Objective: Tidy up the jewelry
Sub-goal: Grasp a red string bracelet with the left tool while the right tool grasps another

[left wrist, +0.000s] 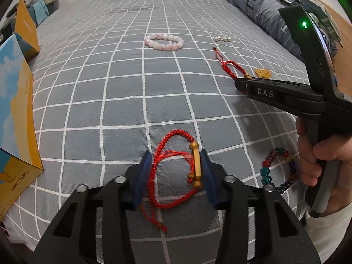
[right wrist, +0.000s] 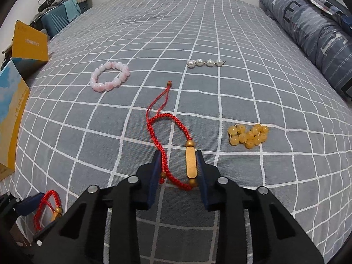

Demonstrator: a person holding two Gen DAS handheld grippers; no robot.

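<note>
- Red braided cord bracelet (left wrist: 173,171) with gold bar — lies on the bed (left wrist: 123,70), between the jaws of the left gripper (left wrist: 176,176); jaws part open, straddling it, the right pad just beside the bar, no firm pinch visible.
- Second red cord bracelet (right wrist: 171,145), same make — lies farther up the bed, between the jaws of the right gripper (right wrist: 178,171); jaws part open either side of its gold bar and cord, seemingly not yet closed on it.
- Judgement: both grippers set low over a matching pair, likely to lift them together for sorting.
- Pink bead bracelet (right wrist: 110,77), pearl strand (right wrist: 205,62), amber bead cluster (right wrist: 248,136) — spread well apart beyond, none obstructing.
- Multicoloured bead bracelet (left wrist: 277,169) — near the person's right hand (left wrist: 312,154).
- Yellow-and-blue box (left wrist: 15,101) at the bed's left edge; folded quilt (right wrist: 308,33) along the right.
</note>
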